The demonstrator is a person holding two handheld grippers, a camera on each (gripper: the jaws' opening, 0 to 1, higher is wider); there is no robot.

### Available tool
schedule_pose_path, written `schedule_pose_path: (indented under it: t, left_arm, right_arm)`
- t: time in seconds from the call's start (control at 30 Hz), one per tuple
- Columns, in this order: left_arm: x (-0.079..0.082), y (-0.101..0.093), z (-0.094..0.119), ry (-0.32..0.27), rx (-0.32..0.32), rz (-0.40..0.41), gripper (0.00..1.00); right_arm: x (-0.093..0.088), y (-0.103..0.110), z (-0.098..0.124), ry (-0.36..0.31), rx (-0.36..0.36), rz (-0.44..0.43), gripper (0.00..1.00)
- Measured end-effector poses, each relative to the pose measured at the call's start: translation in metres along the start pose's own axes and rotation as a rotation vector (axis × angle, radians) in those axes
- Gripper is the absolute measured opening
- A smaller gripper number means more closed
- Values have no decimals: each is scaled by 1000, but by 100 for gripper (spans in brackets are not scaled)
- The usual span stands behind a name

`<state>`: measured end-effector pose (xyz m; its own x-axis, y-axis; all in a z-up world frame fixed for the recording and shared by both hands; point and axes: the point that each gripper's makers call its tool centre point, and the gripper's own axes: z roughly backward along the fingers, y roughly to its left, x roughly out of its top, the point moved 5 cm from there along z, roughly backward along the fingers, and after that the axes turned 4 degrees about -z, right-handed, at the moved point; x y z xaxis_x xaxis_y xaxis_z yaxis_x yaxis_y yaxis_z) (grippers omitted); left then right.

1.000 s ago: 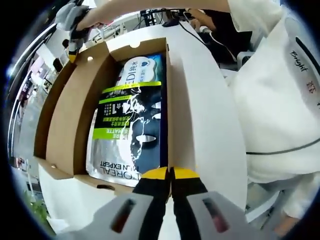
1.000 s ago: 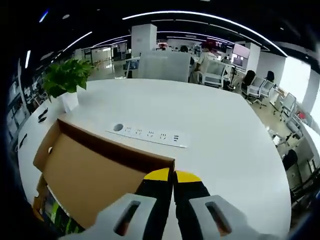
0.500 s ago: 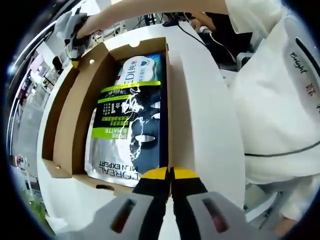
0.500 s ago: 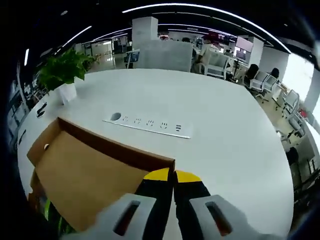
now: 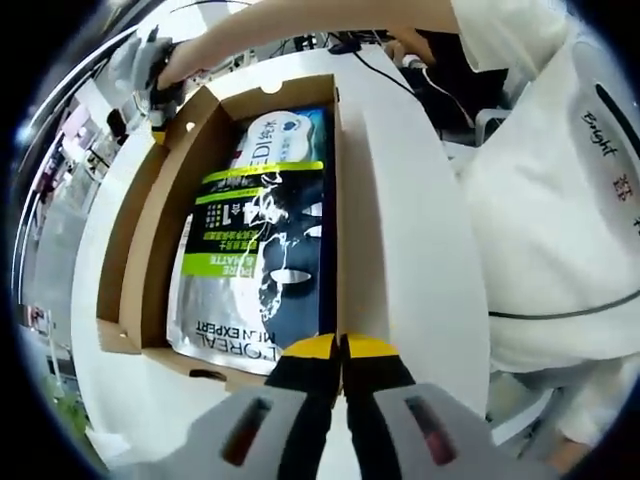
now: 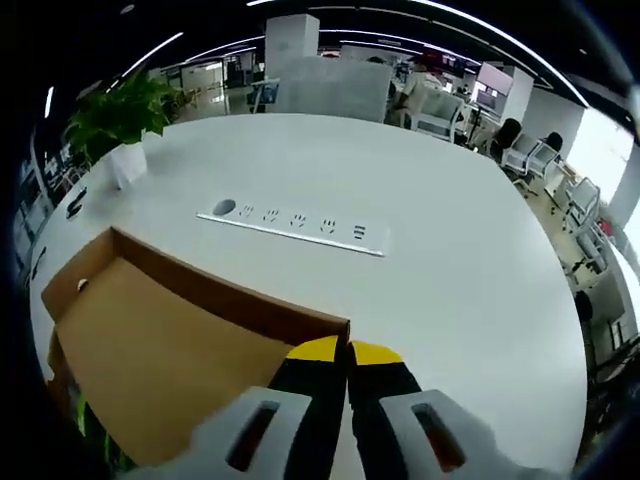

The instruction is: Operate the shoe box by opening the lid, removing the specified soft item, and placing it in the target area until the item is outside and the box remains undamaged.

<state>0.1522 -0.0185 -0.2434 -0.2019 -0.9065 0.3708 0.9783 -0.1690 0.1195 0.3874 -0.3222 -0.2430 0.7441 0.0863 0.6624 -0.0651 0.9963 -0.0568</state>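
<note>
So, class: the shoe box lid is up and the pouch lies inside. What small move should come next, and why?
Probably swing the lid fully back with the right gripper, which grips its edge. The pouch lies exposed, but the lid isn't flat yet.

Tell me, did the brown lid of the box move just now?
Yes. In the right gripper view the lid has swung further open: its top edge sits lower against the socket strip on the white table.

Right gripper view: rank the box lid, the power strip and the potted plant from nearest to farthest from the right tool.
1. Box lid, its edge at the right tool.
2. Power strip, mid-table beyond the lid.
3. Potted plant, far left table edge.
</note>
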Motion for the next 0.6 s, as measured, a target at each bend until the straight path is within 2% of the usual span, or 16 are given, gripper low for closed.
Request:
schedule_pose_path:
  t: [0.17, 0.27, 0.33, 0.37, 0.53, 0.6]
  left_arm:
    - [0, 0, -1, -8, -3, -1, 1]
    - [-1, 1, -1, -19, -9, 4, 1]
    - [-1, 1, -1, -25, -15, 12, 1]
    - [-1, 1, -1, -25, -16, 12, 1]
    - [-1, 1, -1, -19, -15, 4, 1]
    - [-1, 1, -1, -19, -15, 4, 1]
  right_arm:
    - [-1, -1, 3, -20, -2, 12, 0]
    - [0, 1, 5, -36, -11, 79, 2]
    - [2, 0, 5, -46, -26, 183, 3]
    - [3, 1, 6, -71, -28, 185, 3]
    - [4, 0, 12, -96, -8, 203, 5]
    - [5, 0, 15, -105, 4, 183, 7]
